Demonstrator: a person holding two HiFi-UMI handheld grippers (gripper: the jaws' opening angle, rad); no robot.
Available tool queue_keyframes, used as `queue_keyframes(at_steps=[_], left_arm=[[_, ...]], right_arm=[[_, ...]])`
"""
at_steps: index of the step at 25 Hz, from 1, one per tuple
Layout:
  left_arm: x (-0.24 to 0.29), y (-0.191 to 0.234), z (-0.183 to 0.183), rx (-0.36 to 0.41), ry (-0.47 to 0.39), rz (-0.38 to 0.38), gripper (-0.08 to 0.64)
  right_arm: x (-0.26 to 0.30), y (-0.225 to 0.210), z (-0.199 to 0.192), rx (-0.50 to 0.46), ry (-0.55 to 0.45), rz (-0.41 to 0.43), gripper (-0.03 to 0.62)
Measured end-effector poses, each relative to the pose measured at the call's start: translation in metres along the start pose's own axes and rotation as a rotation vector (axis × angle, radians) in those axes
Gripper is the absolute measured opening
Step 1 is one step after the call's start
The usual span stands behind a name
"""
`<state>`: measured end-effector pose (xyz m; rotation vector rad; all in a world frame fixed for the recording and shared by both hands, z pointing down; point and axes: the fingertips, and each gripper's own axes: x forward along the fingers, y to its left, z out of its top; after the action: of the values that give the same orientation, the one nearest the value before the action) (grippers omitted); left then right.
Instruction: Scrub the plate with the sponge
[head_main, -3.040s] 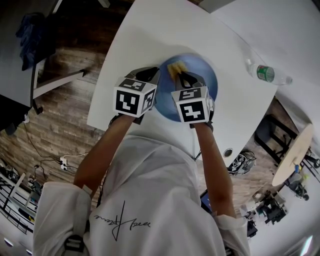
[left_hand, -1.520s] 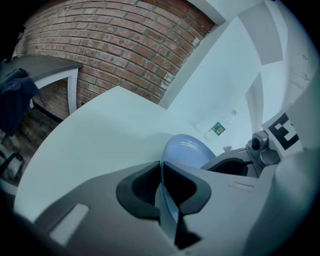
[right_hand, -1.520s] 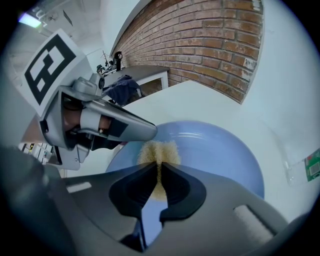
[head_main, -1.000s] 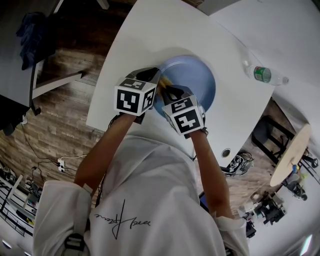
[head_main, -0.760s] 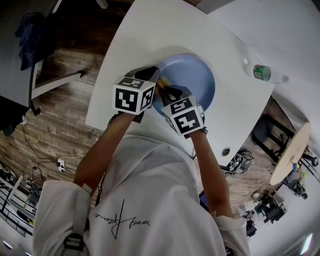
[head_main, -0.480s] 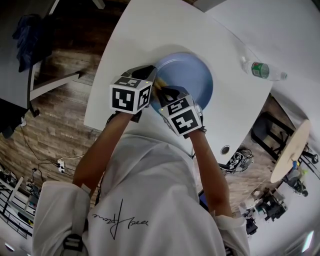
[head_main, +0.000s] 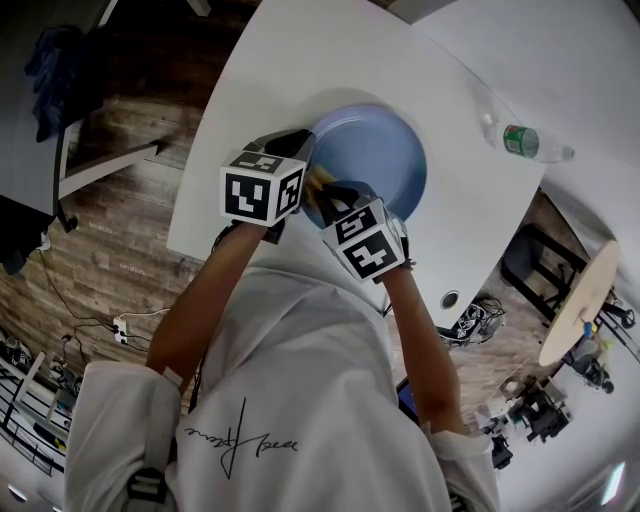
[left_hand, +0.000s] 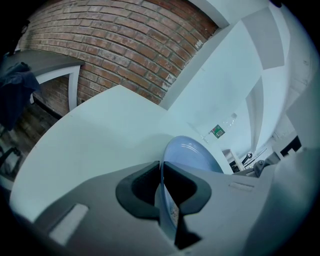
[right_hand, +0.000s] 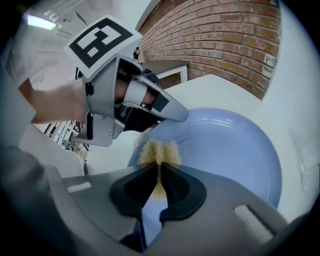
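A blue plate (head_main: 378, 158) lies on the white table (head_main: 272, 70). My left gripper (head_main: 304, 150) is shut on its left rim; in the left gripper view the rim (left_hand: 161, 172) runs edge-on between the pads, with the plate (left_hand: 189, 152) beyond. My right gripper (head_main: 336, 192) is shut on a yellow sponge (head_main: 320, 180), which is pressed on the plate's near left part. In the right gripper view the sponge (right_hand: 159, 151) pokes out past the pads onto the plate (right_hand: 227, 145), just below the left gripper (right_hand: 181, 116).
A plastic bottle with a green label (head_main: 525, 141) lies on the table right of the plate, also in the left gripper view as the bottle (left_hand: 218, 131). The table's left edge drops to a wooden floor (head_main: 130, 240). A cable hole (head_main: 447, 298) is near the front edge.
The right gripper has carried the sponge from the plate's far left part down to its near left part, and rolled slightly. The left gripper has kept its hold on the rim.
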<state>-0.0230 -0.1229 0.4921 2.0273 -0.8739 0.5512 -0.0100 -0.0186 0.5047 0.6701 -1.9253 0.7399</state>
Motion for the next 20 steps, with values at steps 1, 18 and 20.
queue_keyframes(at_steps=[1,18,20], left_arm=[[0.000,0.000,0.000,0.000,0.000,-0.002,0.037],[0.001,-0.001,0.001,-0.010,-0.003,-0.004,0.038],[0.001,-0.001,0.000,-0.010,-0.003,-0.004,0.038]], right_arm=[[0.000,0.001,-0.001,-0.006,0.000,0.003,0.034],[-0.008,0.012,-0.024,-0.075,0.075,0.064,0.034],[-0.009,0.013,-0.026,-0.084,0.080,0.070,0.034]])
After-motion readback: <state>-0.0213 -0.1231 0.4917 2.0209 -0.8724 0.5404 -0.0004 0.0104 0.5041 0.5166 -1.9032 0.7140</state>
